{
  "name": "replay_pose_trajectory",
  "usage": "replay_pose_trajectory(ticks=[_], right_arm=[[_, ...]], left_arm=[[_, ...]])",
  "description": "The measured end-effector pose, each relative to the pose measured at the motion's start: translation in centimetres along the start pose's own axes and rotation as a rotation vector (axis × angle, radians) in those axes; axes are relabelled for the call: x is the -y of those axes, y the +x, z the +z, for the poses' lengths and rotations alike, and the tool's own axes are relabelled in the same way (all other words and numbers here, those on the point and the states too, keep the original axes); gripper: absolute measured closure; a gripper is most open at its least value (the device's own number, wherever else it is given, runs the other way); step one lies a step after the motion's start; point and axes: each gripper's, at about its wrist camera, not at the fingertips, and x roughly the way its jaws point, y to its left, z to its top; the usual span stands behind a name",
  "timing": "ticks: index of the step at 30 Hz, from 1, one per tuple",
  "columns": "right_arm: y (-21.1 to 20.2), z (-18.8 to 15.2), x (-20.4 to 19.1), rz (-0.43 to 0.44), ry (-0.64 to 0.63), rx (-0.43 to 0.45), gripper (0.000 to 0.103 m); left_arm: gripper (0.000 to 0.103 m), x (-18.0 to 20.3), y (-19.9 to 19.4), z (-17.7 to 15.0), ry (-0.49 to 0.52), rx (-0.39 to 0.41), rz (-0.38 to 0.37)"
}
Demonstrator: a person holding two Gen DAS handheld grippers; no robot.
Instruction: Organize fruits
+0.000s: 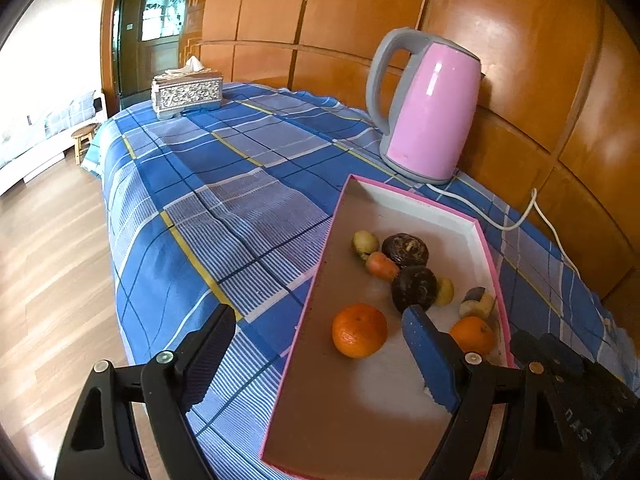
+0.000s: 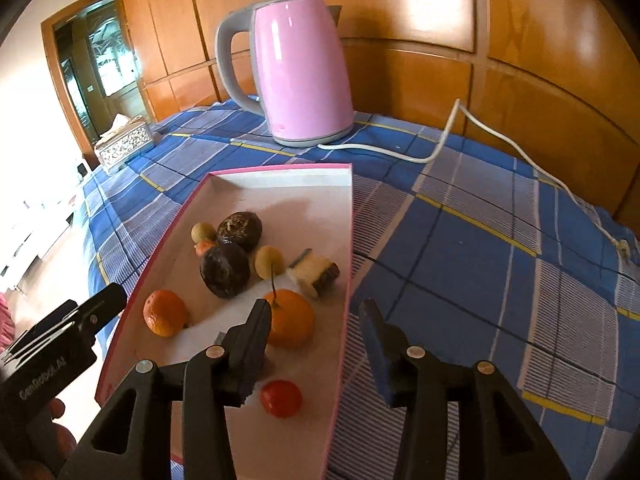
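Straddling the right wall of the shallow pink-edged cardboard tray, the right gripper is standing part-open and empty, risking nudging it; the small red round fruit is lying inside at the near end, while the left gripper is hanging wide and empty.

Glossy pink plastic kettle; matt checked cloth; glossy wood panelling.

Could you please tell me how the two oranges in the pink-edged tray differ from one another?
The orange with the stem carries a thin dark stalk standing up from its top; the other orange shows none. The stemmed one lies by the tray wall on the right gripper's side, right by that gripper's left finger; the other sits apart toward the opposite wall. The stemmed one looks slightly larger here, though it is closer to the camera. Both are round, orange and untouched.
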Motion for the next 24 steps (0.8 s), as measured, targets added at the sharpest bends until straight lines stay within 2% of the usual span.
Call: replay_pose_trajectory(ticks=[9, 17, 24], right_arm=[[-2.1, -1.5, 0.7, -0.055, 0.010, 0.039, 0.055], [-3.8, -3.4, 1.3, -0.105, 0.027, 0.070, 0.052], [-5.0, -4.5, 2.3, -0.142, 0.079, 0.094, 0.049]], left_arm=[[0.014, 1.2, -1.0, -0.8, 0.066, 0.011, -0.016], [0.001, 1.9, -2.5, -1.5, 0.116, 0.049, -0.018], [0.000, 2.3, -4.2, -2.3, 0.167, 0.091, -0.020]])
